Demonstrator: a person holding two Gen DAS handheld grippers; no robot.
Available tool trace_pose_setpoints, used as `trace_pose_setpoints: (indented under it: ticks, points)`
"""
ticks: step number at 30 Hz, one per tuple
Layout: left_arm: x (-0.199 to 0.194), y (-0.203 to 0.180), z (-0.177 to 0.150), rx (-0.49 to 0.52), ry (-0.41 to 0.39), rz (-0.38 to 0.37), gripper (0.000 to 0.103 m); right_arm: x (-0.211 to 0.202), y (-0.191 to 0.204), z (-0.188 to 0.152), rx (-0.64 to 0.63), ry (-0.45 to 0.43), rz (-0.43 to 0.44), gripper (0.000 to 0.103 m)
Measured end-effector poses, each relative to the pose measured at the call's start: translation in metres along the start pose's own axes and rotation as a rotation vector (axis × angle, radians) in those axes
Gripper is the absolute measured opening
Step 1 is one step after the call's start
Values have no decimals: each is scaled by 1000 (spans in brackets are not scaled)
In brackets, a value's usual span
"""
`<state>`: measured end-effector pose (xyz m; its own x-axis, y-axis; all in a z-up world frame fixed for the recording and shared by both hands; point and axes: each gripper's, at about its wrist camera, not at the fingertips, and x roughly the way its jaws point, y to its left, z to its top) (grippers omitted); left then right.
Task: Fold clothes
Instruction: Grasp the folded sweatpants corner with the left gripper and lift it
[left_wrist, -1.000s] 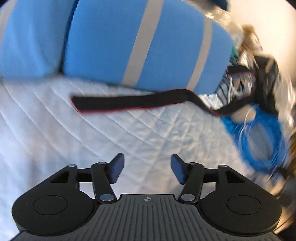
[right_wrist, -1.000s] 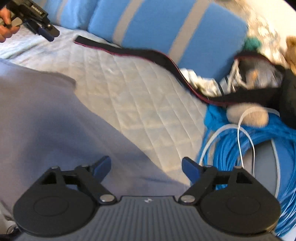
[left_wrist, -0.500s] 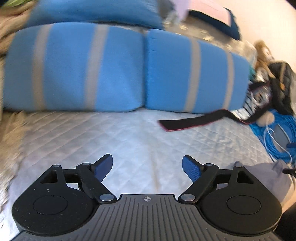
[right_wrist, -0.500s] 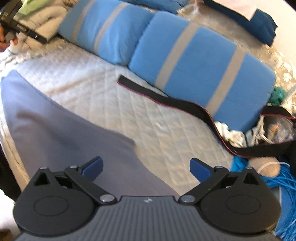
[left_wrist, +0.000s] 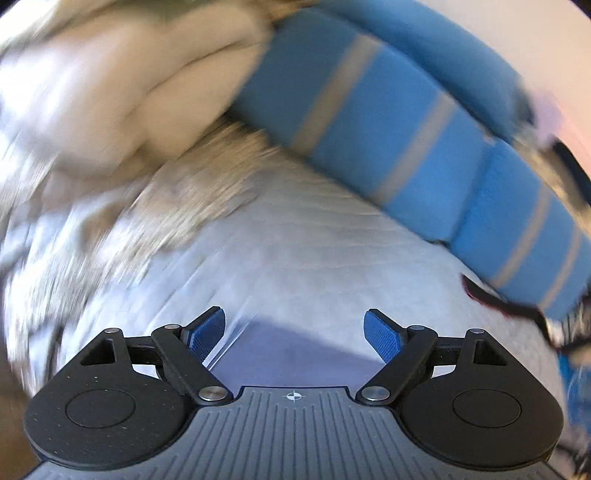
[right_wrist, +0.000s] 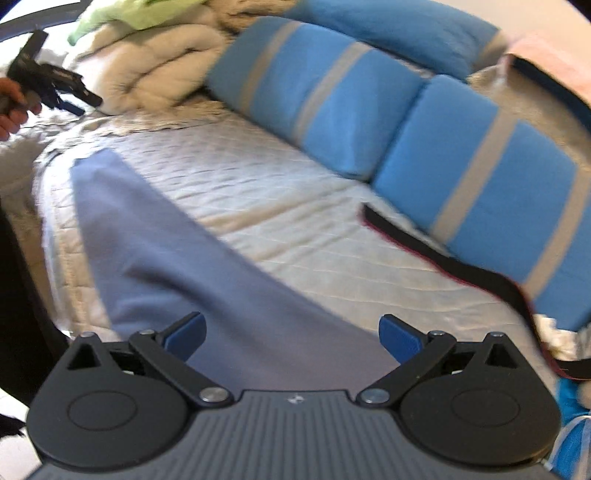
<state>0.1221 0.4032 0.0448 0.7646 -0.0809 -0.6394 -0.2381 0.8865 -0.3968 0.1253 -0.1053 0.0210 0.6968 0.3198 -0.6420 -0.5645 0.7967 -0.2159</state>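
- While the grey-blue garment (right_wrist: 177, 258) lies spread flat on the quilted white bedcover (right_wrist: 295, 206), running from the near edge toward the far left corner, nothing is gripped by either claw.
- The right gripper (right_wrist: 291, 336) is seen spread wide above the cloth; a second ago its jaws stood narrower.
- The left gripper (left_wrist: 294, 334) is spread too, wider than before, and has swung from the black strap (left_wrist: 495, 299) toward the cream blankets (left_wrist: 122, 92).
- Striped blue pillows (right_wrist: 369, 110) line the far edge, the strap lying just before them.
- No writing can be read.
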Motion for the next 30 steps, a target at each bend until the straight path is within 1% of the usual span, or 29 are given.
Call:
trace_pose_setpoints:
  ticks: [2, 5, 6, 8, 11, 13, 16, 17, 19, 21, 22, 23, 24, 25, 26, 29, 30]
  points:
    - [8, 27, -13, -108, 20, -25, 82, 10, 9, -6, 5, -3, 25, 103]
    - [14, 60, -36, -292, -16, -58, 82, 23, 13, -14, 44, 22, 51, 103]
    - [14, 70, -44, -355, -39, -88, 82, 25, 13, -16, 58, 33, 66, 103]
    - [19, 87, -60, -487, -72, -181, 81, 24, 12, -19, 71, 36, 101, 103]
    - [27, 98, -76, -611, -130, -284, 81, 22, 9, -21, 89, 28, 121, 103]
    - [30, 98, -82, -653, -156, -334, 81, 24, 7, -23, 109, 39, 121, 103]
    - [38, 100, -89, -746, -146, -421, 81, 26, 5, -25, 127, 49, 121, 103]
    - [41, 100, -88, -763, -144, -433, 81, 26, 5, -25, 130, 51, 122, 103]
    - [45, 100, -86, -779, -145, -440, 81, 27, 5, -25, 134, 52, 121, 103]
    - [46, 96, -81, -768, -134, -428, 80, 26, 7, -25, 133, 50, 124, 103]
    - [47, 94, -80, -751, -124, -411, 76, 26, 7, -25, 132, 49, 126, 103]
    - [50, 90, -75, -717, -92, -371, 49, 27, 8, -25, 130, 49, 127, 103]
    - [53, 86, -70, -683, -60, -329, 10, 27, 9, -25, 128, 51, 127, 103]
    - [56, 81, -64, -648, -22, -277, 7, 27, 10, -24, 125, 52, 127, 103]
    - [56, 76, -60, -611, -11, -243, 6, 27, 11, -24, 123, 53, 126, 103]
    - [43, 53, -37, -442, -29, -185, 6, 28, 13, -22, 119, 51, 125, 103]
    - [36, 45, -30, -400, -42, -185, 6, 27, 13, -23, 117, 51, 127, 103]
